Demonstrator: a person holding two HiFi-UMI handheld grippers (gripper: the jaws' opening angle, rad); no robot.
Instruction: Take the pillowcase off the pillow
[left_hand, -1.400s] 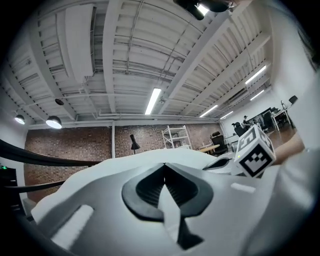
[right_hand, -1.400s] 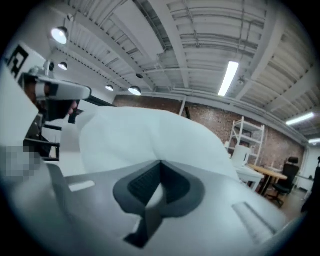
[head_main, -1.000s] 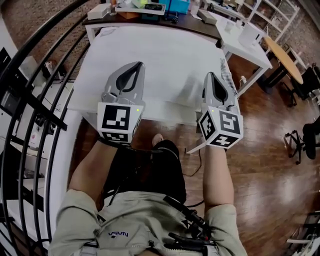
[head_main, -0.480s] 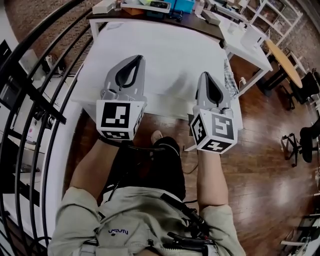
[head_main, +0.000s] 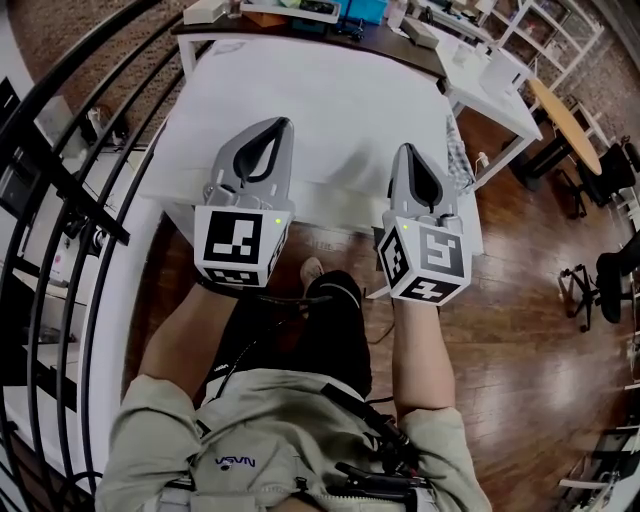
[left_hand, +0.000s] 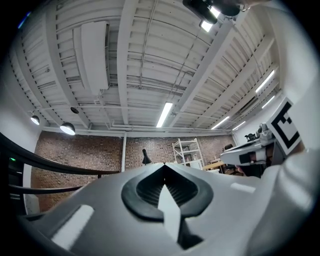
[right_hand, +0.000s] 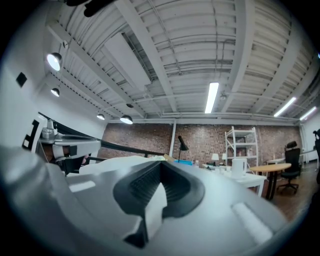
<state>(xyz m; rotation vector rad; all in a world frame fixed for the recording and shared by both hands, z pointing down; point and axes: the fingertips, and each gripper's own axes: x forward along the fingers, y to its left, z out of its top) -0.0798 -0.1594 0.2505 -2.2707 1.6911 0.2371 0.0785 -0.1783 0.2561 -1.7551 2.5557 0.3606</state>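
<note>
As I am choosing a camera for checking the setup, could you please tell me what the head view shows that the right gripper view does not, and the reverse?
Only the head view shows the wooden floor, the black railing and the person's right forearm.

Only the right gripper view shows the ceiling with its strip light.

Both show the right gripper, jaws shut with nothing between them, the white table ahead and the round wooden table beyond.

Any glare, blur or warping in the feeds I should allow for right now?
Head view: sharp, but fisheye bows the railing; white table evenly lit, no glare. Left gripper view: near jaws soft, strip light bright, corners dark. Right gripper view: likewise.
</note>
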